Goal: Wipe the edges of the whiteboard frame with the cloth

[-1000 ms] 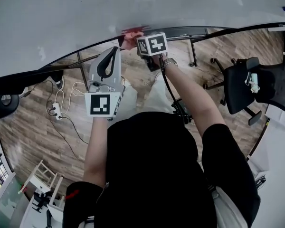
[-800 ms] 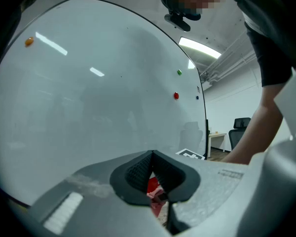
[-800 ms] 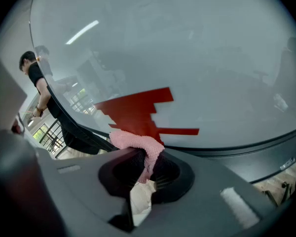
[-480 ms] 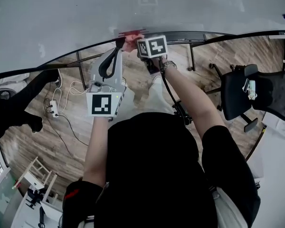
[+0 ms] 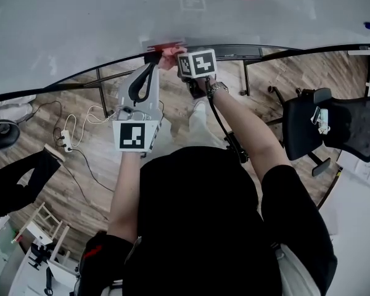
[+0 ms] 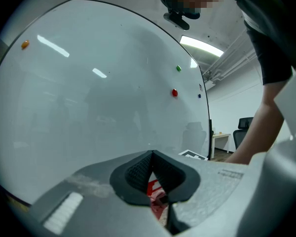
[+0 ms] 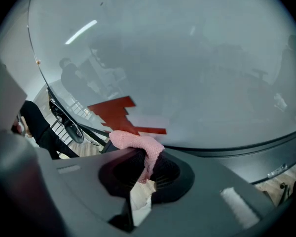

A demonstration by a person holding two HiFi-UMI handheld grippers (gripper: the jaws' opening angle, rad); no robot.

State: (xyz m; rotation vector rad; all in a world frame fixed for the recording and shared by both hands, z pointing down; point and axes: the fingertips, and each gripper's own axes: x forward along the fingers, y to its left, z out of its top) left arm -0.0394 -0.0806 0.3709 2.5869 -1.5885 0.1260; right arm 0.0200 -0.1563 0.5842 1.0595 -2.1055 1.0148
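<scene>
Right gripper (image 7: 145, 158) clenching cloth (image 7: 133, 141) at whiteboard frame (image 7: 237, 154), cloth half hidden, left gripper (image 6: 152, 154) closed empty

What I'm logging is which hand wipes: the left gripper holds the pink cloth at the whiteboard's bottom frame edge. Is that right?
Not the left. The right gripper holds the pink cloth at the whiteboard's bottom frame edge, as the right gripper view shows. The left gripper is shut with no cloth in it.
</scene>
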